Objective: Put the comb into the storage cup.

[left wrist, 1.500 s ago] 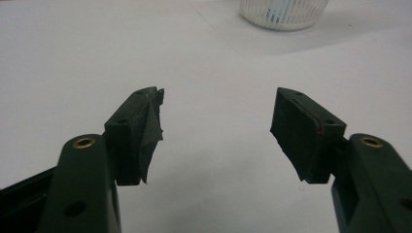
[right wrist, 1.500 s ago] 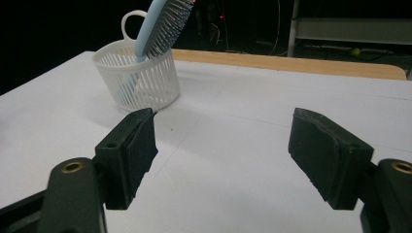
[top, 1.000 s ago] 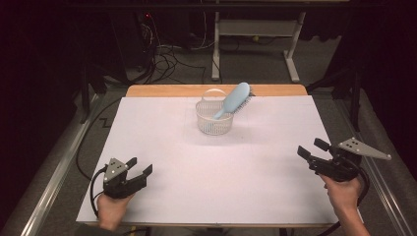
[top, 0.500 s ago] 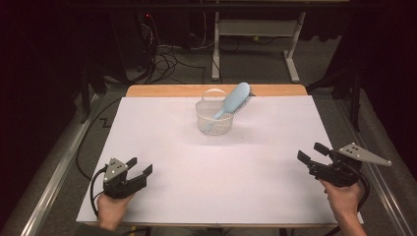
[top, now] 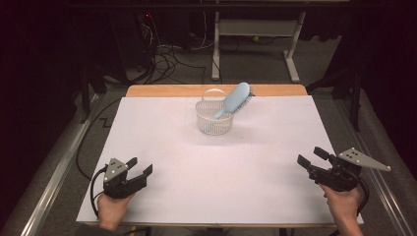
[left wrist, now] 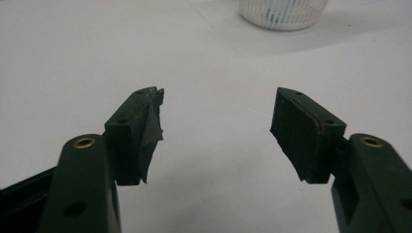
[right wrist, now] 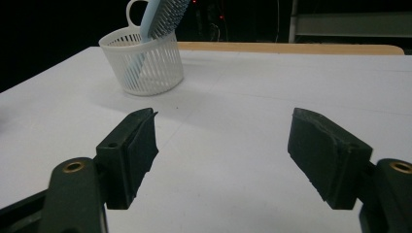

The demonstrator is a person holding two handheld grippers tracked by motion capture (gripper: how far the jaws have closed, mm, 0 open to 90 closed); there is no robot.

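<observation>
Both jaws spread, empty: left gripper [top: 139, 171] and right gripper [top: 311, 158], well short of the hairbrush [top: 234, 99] leaning in the basket [top: 214, 122] ahead; pinch its raised head squarely, I'd say

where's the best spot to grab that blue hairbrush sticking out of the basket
Probably the hairbrush by its wide head, coming from above on the right side. Its handle is down inside the white basket, so the head leaning out over the right rim is the free part. The open right gripper seems better placed for that side.
</observation>
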